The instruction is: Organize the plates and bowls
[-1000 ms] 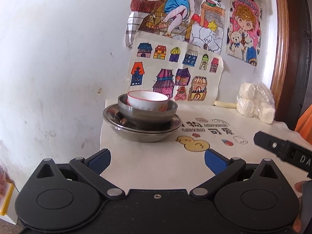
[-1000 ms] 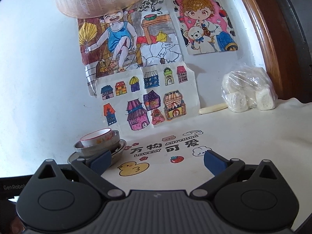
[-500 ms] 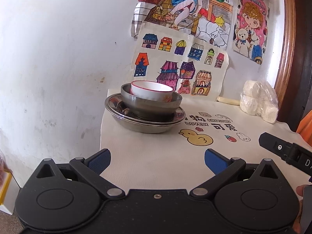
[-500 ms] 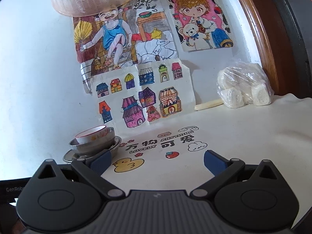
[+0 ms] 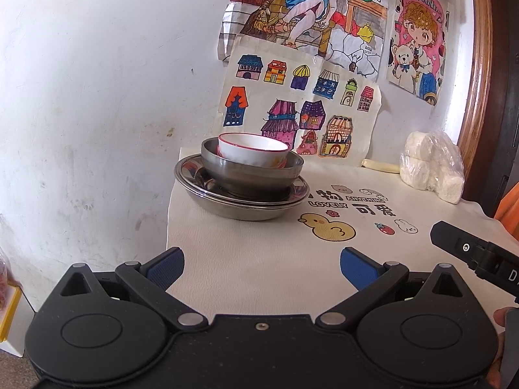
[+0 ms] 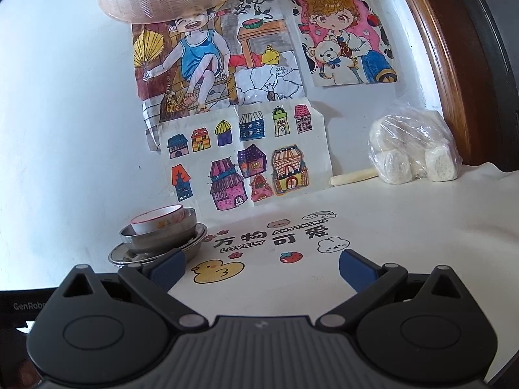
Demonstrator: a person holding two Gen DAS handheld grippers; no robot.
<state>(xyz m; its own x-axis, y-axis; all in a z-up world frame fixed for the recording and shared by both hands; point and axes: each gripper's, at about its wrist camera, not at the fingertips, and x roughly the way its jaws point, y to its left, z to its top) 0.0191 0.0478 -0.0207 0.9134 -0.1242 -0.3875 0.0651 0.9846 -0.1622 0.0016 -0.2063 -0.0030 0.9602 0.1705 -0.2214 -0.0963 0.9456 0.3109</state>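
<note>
Left wrist view: small white ceramic bowl with a red rim (image 5: 253,149) nested in a grey steel bowl (image 5: 251,171), itself seated in stacked shallow steel plates (image 5: 241,201) at the far left corner of the cream printed tablecloth (image 5: 259,259), close to the wall. Left gripper (image 5: 262,267) and right gripper (image 6: 262,267) both spread wide, holding nothing, well short of the stack. Ceramic likely light but chippable (glaze probably slick), steel stiff and slippery; best pinched across an exposed rim, one finger inside, lifting straight up.

White wall (image 5: 97,64), taped drawings (image 6: 246,155), wooden frame (image 6: 434,48)
</note>
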